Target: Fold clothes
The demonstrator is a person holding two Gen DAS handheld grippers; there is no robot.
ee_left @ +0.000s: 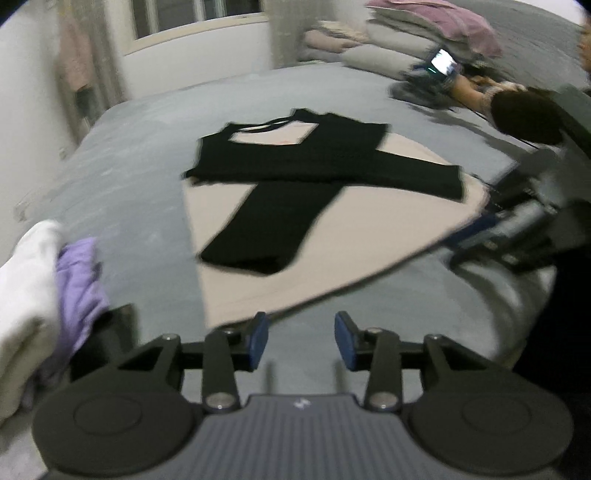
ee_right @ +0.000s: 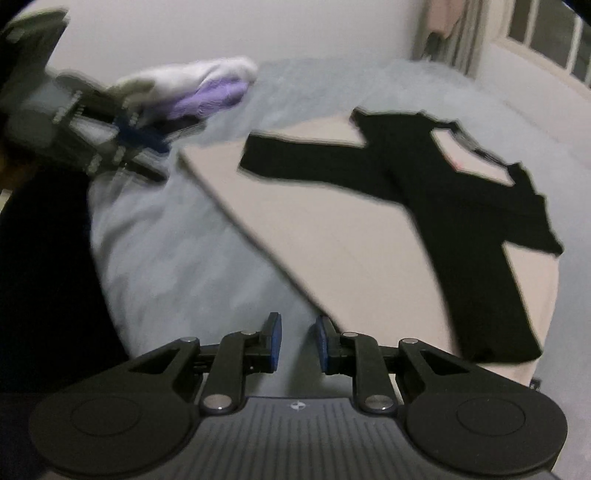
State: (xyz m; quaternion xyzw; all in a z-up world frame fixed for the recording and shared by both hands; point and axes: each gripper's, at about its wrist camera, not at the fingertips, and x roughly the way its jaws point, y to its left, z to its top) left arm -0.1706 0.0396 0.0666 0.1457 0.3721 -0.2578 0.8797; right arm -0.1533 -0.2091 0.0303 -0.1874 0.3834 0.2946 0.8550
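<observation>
Both grippers are being held low over the bed (ee_left: 147, 177), nearest the lenses. On the left gripper (ee_left: 301, 341) the jaws are standing apart with nothing between them; on the right gripper (ee_right: 297, 341) the gap is narrower, and it too is holding nothing.

A grey cover is seen spread over the bed, giving a broad, soft, slightly yielding work surface. A beige board (ee_left: 258, 295) is lying flat on it, just beyond the fingertips.

The black top (ee_left: 314, 158) is resting on the board, part folded, with both sleeves laid crossing over the body. It is judged to be light, limp and non-slip; it will be sagging wherever it is not supported. A pinch at the hem corners or the sleeve cuffs is advised, one gripper per side, so that the fold is kept square.

White and lilac clothes (ee_left: 44, 288) are piled at the left edge. Pillows (ee_left: 406, 37) are stacked at the far end, below a window (ee_left: 199, 14). A person's arm (ee_left: 476, 92) with a lit phone is seen resting near them; detail is lost to blur.
</observation>
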